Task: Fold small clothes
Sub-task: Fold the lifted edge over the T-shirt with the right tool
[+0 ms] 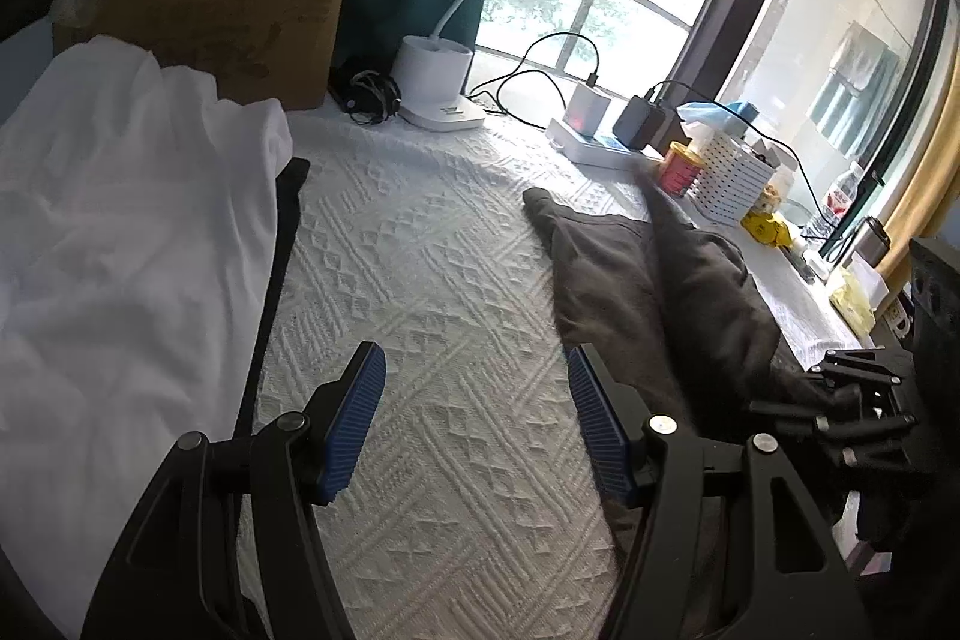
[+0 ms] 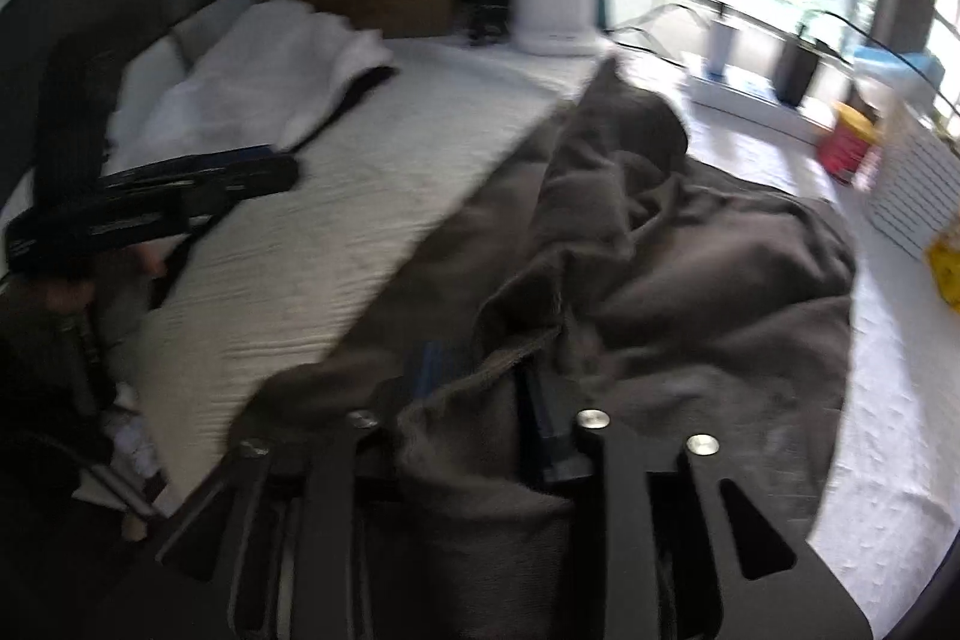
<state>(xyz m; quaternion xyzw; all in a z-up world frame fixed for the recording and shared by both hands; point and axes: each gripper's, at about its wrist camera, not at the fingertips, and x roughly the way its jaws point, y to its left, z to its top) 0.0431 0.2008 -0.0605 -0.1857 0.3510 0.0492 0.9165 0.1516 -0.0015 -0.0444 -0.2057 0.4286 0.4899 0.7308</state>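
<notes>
A dark grey-brown garment [image 1: 654, 280] lies crumpled on the white textured cloth [image 1: 432, 280] at the right. My left gripper [image 1: 474, 370] is open and empty over the bare cloth, its right finger at the garment's left edge. My right gripper [image 2: 480, 370] is shut on a bunched fold of the garment [image 2: 690, 250], which drapes over its fingers. The right gripper also shows in the left wrist view [image 1: 840, 400] at the garment's near right corner. The left gripper shows blurred in the right wrist view [image 2: 180, 196].
A pile of white clothes [image 1: 120, 220] over a dark piece lies at the left. At the back stand a cardboard box [image 1: 240, 34], a white lamp base [image 1: 435, 82], a power strip with chargers [image 1: 600, 136], a red can [image 1: 681, 169] and a white basket [image 1: 732, 178].
</notes>
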